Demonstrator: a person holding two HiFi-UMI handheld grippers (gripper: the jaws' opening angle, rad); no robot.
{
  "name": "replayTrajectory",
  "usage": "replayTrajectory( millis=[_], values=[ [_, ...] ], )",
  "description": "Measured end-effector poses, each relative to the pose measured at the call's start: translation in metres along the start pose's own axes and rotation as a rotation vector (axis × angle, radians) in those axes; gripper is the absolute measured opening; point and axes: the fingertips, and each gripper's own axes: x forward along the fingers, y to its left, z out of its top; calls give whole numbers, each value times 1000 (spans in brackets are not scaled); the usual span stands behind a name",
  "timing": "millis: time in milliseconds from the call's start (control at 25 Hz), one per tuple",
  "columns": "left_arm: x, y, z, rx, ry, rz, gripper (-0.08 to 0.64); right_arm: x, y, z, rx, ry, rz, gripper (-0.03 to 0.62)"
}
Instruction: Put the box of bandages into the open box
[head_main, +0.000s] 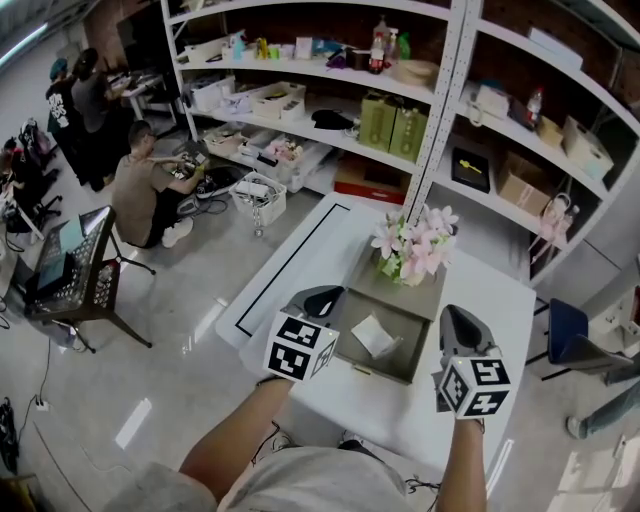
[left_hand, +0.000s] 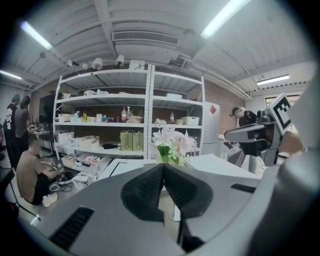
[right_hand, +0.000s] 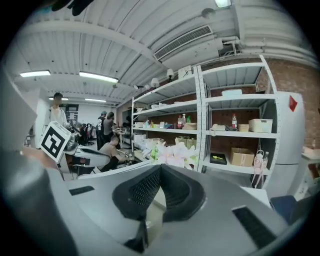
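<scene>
Left tool (head_main: 318, 298) closed tight and empty, right tool (head_main: 458, 324) likewise, flanking open box (head_main: 402, 357) on white counter (head_main: 485, 290), box of bandages (head_main: 372, 335) inside, flowers (head_main: 415, 245) behind.

No words, brands or numbers can be read anywhere. The marker cubes (head_main: 300, 346) carry only black-and-white square patterns, no letters. A red diamond sticker (left_hand: 213, 109) sits high on the white cabinet (left_hand: 211, 132) at the end of the shelving (head_main: 437, 110); any print on it is too small to read. Labels on the green boxes (head_main: 378, 122) on a shelf are equally illegible.
</scene>
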Motion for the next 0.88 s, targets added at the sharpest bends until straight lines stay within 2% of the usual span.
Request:
replayTrajectory(
  millis=[880],
  values=[
    [0,5,-7,-18,3,-2,5,8,10,-7,2,10,16,4]
  ],
)
